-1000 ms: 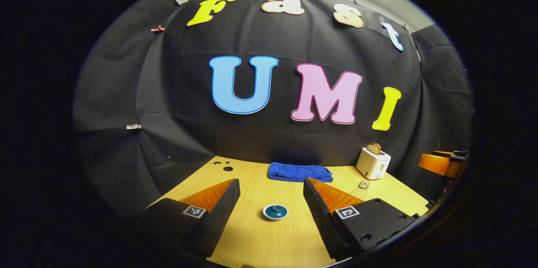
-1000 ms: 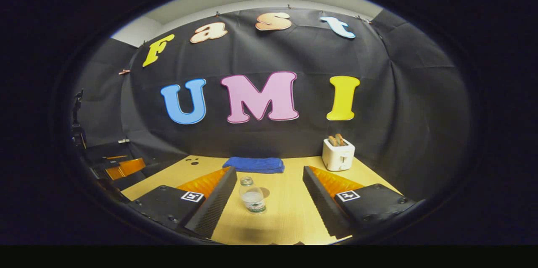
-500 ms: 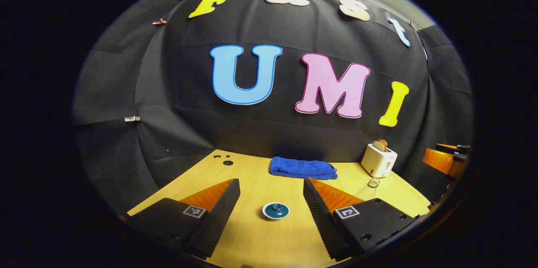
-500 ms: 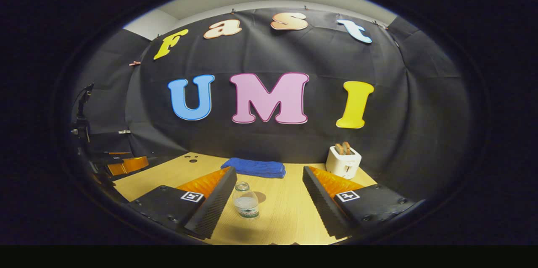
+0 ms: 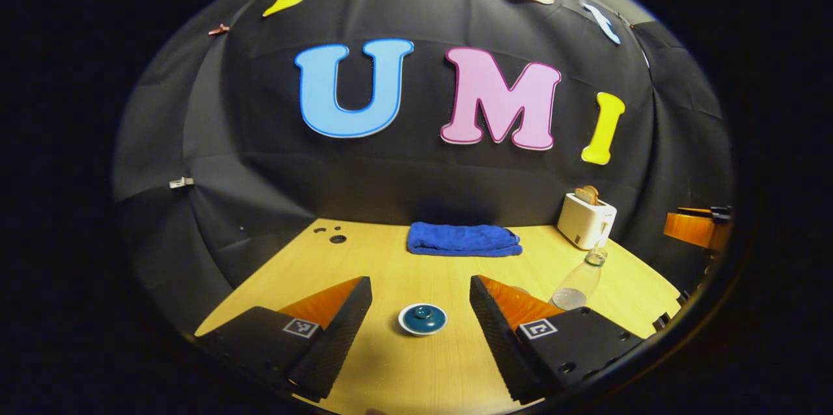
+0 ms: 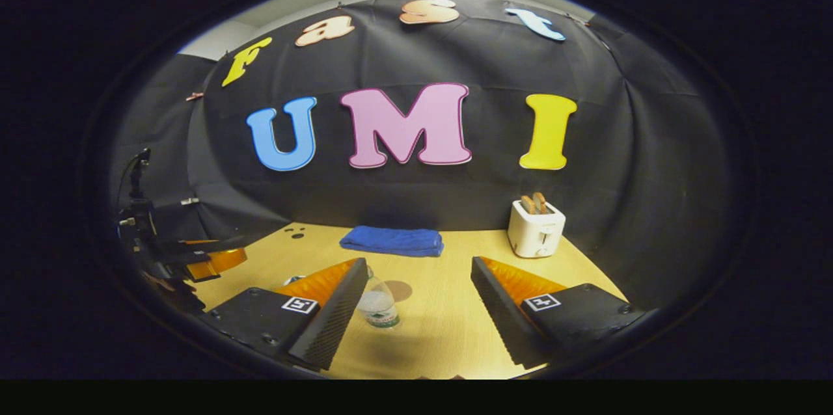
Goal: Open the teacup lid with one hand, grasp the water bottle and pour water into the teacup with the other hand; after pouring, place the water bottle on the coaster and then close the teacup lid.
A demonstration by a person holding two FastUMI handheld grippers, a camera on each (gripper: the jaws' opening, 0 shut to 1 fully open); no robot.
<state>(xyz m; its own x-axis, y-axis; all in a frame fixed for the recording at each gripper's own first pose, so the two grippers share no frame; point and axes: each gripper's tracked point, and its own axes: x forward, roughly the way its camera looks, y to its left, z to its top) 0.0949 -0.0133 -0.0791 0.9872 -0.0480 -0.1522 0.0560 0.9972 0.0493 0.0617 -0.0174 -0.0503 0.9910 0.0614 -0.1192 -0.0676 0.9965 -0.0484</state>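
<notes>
Left gripper view shows the left claw gaping wide around the lidded teacup, untouched. The right claw, likewise spread, nears the water bottle (no coaster visible); every step remains.

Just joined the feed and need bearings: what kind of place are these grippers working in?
Probably a staged recording booth, not a real kitchen: a wooden table against black cloth, with household props on it, a toaster, a folded blue towel and a water bottle.

Bare table lies between the spread left gripper and the lid; the bottle crowds the right gripper's left finger.
</notes>
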